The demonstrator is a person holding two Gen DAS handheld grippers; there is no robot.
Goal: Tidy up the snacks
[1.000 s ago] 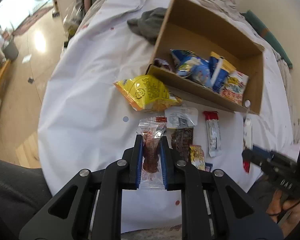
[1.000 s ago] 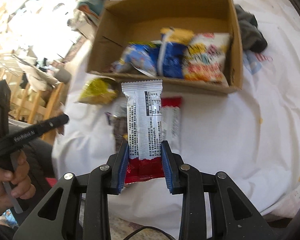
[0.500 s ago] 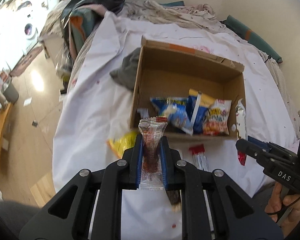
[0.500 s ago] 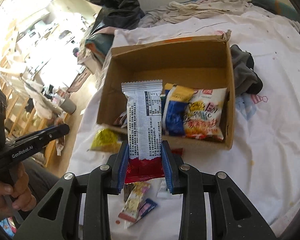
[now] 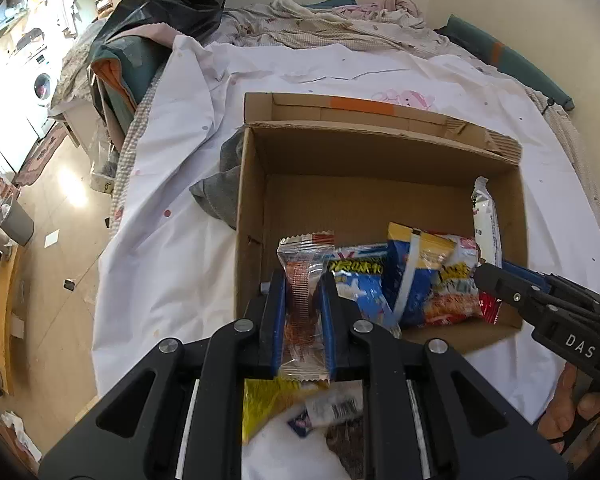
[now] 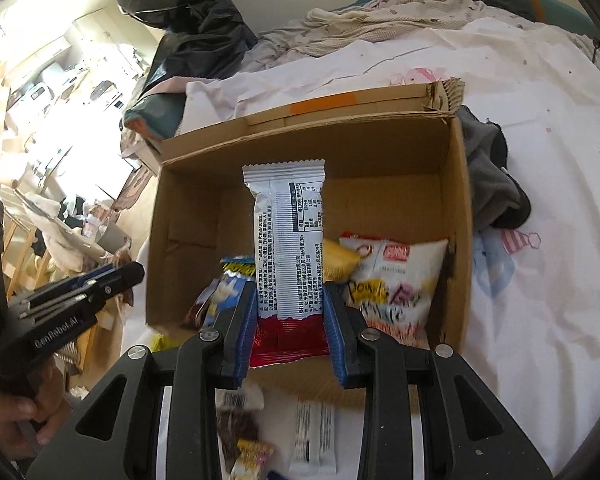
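Observation:
An open cardboard box [image 5: 256, 200] [image 6: 456, 208] stands on a white sheet and holds several snack bags [image 5: 432, 276] [image 6: 396, 280]. My left gripper [image 5: 303, 304] is shut on a clear packet of reddish-brown snack [image 5: 305, 276], held over the box's near left corner. My right gripper [image 6: 290, 312] is shut on a white and red snack bar [image 6: 290, 248], held upright over the box's near wall. The right gripper [image 5: 540, 300] also shows at the right of the left wrist view, the left gripper [image 6: 72, 296] at the left of the right wrist view.
Loose snacks lie on the sheet in front of the box: a yellow bag [image 5: 268, 404], a dark packet [image 6: 236, 432], a white bar [image 6: 314, 436]. A grey cloth [image 5: 220, 188] lies by the box. Crumpled bedding [image 5: 324, 28] and a black bag [image 5: 172, 4] lie behind.
Both grippers have risen and moved forward with their snacks, from above the loose snacks to over the box's near side. The box now looms larger.

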